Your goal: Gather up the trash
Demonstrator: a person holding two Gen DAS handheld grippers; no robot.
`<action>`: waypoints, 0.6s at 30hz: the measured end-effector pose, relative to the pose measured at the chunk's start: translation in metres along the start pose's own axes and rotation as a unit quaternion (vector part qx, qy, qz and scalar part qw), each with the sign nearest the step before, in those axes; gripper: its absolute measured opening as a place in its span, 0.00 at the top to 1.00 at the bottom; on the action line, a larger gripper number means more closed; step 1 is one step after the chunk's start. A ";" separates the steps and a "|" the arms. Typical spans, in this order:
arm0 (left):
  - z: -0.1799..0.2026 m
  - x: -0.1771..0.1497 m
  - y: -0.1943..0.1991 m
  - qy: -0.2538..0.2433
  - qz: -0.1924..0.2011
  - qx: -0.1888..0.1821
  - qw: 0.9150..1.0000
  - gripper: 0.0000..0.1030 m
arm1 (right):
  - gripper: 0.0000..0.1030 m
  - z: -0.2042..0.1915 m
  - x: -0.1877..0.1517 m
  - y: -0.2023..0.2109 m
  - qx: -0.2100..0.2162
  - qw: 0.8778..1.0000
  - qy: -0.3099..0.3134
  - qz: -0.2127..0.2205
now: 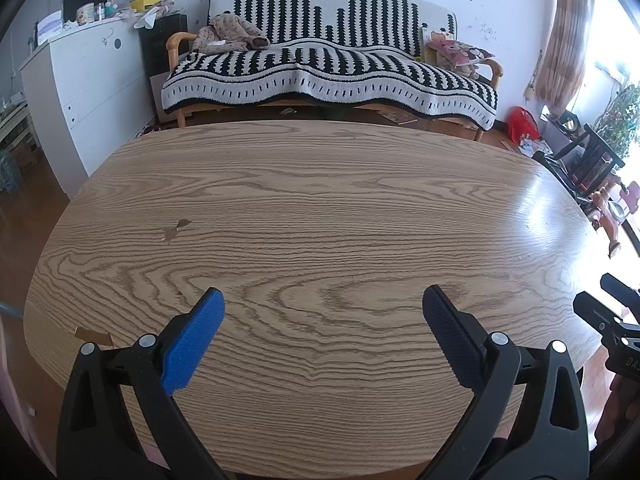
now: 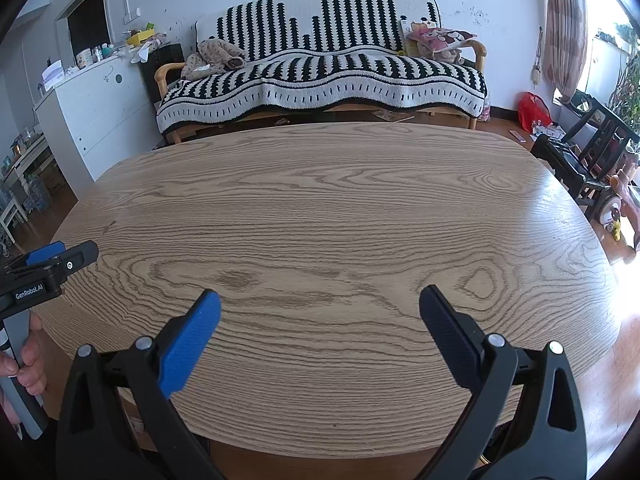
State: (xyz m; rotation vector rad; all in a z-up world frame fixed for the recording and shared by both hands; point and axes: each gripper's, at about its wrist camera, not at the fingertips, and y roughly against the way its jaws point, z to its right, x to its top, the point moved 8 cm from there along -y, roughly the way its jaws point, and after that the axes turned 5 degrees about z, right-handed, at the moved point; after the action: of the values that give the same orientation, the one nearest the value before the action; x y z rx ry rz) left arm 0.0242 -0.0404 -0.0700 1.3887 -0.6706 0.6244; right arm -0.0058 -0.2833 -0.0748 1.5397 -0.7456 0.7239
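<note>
Hovering above the near edge of the wooden counter (image 1: pixel 320 200), the left tool (image 1: pixel 323 300) has its fingers spread wide apart with nothing between them. Just beside it, the right tool (image 2: pixel 320 299) is likewise splayed and holds nothing. Near the counter's left edge lie two small brown scraps (image 1: pixel 176 229), and a torn bit of cardboard (image 1: pixel 94 336) sits at its near-left rim. Behind the counter stands a striped sofa (image 1: pixel 332 68).
</note>
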 end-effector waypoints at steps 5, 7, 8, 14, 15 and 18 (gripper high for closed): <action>-0.001 0.000 0.000 0.000 0.000 0.000 1.000 0.07 | 0.07 0.001 0.000 0.000 0.000 1.000 0.000 0.000; -0.001 0.001 0.000 0.000 0.000 0.000 1.000 0.07 | 0.07 0.001 0.000 0.000 0.000 1.000 0.000 0.000; -0.001 0.001 0.000 0.000 0.000 0.000 1.000 0.07 | 0.07 0.001 0.000 0.000 0.000 1.000 0.000 0.000; -0.001 0.000 0.000 0.000 -0.001 -0.001 1.000 0.07 | 0.07 0.000 0.000 0.000 0.000 1.000 0.000 0.000; -0.001 0.000 0.000 0.000 0.000 0.000 1.000 0.07 | 0.07 0.000 0.000 0.000 0.000 1.000 0.000 0.000; -0.001 0.000 -0.001 0.000 -0.001 0.000 1.000 0.07 | 0.07 0.000 0.000 0.000 0.000 1.000 0.000 -0.001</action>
State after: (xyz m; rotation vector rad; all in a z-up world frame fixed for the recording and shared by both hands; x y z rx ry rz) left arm 0.0246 -0.0393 -0.0704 1.3885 -0.6687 0.6231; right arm -0.0061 -0.2838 -0.0746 1.5402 -0.7438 0.7233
